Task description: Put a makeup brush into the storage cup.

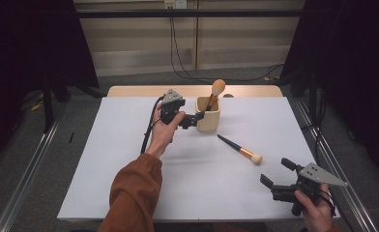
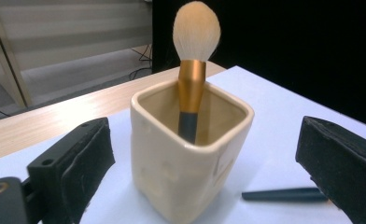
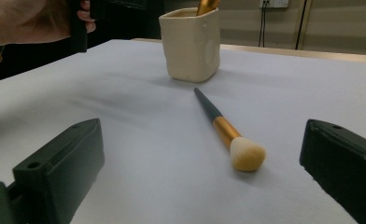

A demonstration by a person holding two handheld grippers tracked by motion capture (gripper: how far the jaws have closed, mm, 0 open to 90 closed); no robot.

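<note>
A cream square cup stands on the white table sheet, far centre. A fluffy brush with a gold ferrule stands in it, head up. My left gripper is open just left of the cup; in the left gripper view its jaws flank the cup without touching it, and the brush rises from inside. A second brush lies flat right of centre, head toward my right gripper, which is open and empty near the front right corner. The right gripper view frames that lying brush between its jaws, the cup beyond.
The sheet covers a wooden table whose bare strip shows at the back. The lying brush's dark handle points toward the cup's base. Cables hang down the far wall. Dark curtains stand on both sides.
</note>
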